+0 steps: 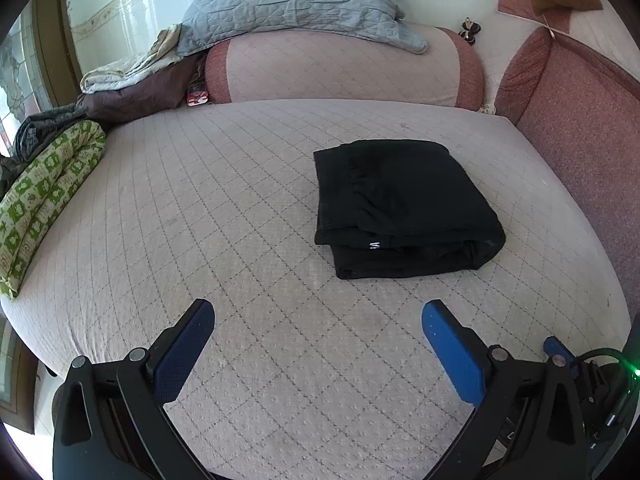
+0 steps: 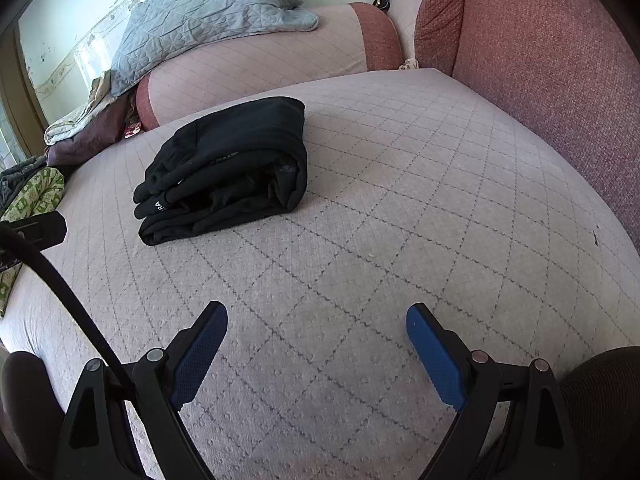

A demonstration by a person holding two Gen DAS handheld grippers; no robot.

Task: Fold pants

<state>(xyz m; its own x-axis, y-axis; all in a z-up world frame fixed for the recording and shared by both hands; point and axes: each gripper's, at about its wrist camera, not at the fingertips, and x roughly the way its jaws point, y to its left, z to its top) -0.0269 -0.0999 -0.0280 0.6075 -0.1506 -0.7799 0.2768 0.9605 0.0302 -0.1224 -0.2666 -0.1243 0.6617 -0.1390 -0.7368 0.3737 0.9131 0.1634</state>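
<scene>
Left wrist | folded pants point(image 1: 404, 208) | green roll point(image 1: 44, 204) far left | tongs point(image 1: 318, 312) spread

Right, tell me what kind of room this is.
Most likely a lived-in sitting room or bedroom at home: the black pants lie folded on a wide quilted seat cushion with reddish upholstered backrests, a grey quilted pillow and piled bedding behind. Both grippers hang open.

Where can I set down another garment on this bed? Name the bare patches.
Bare quilt lies between the folded black pants and the green patterned roll, and between the pants and both open tools, left and right. The far left corner is crowded with piled bedding.
</scene>
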